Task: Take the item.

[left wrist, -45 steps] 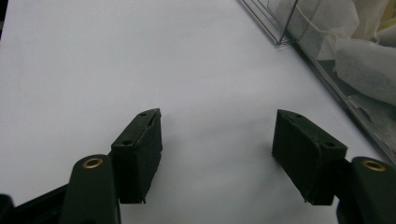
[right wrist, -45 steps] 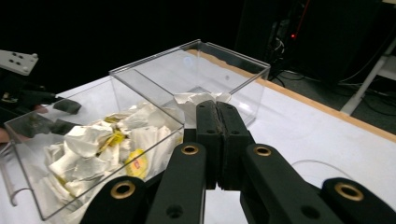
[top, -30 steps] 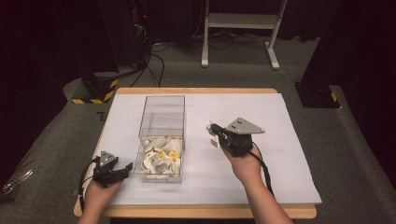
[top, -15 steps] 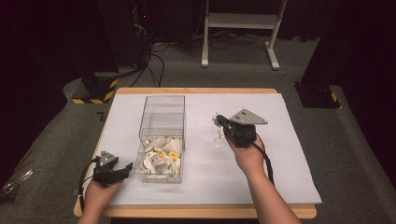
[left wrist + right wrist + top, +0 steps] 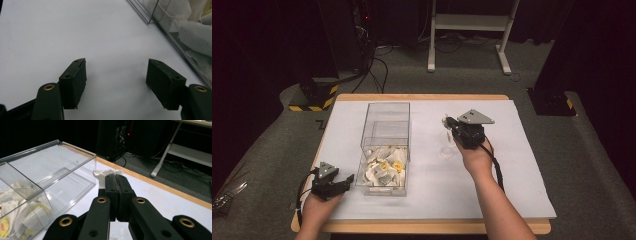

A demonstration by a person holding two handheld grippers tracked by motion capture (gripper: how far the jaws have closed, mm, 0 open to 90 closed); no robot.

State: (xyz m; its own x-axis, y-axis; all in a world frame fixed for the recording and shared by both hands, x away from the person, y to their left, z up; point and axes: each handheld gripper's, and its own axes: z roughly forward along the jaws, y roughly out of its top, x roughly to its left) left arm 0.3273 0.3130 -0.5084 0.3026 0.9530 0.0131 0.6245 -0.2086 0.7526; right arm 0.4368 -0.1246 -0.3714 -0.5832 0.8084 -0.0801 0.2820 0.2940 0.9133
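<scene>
A person sits at a counter (image 5: 512,165) covered with white paper, holding a black two-jaw tool in each hand.

The right tool (image 5: 451,126) is raised above the counter, on the person's right side. In the right gripper view its jaws are pressed together on a small white paper packet (image 5: 108,175), possibly a tea bag, whose crumpled top sticks out just past the jaw tips. In the high view the packet (image 5: 446,121) shows as a pale scrap at the tool's tip, and a faint shadow lies on the paper below it. A grey three-cornered plate sits on top of this tool, and a cable trails back along the forearm.

To the left of the right tool stands a clear plastic box (image 5: 384,131) with an inner divider. The section farther from the person looks empty. The nearer section holds a heap of white paper packets (image 5: 384,169), some with yellow tags.

The left tool (image 5: 341,182) rests low near the front left corner of the counter, just left of the box. In the left gripper view its jaws are spread wide apart with nothing between them, only bare white paper below. The box's clear wall (image 5: 175,35) lies ahead and to the right of those jaws, with packets visible through it.
</scene>
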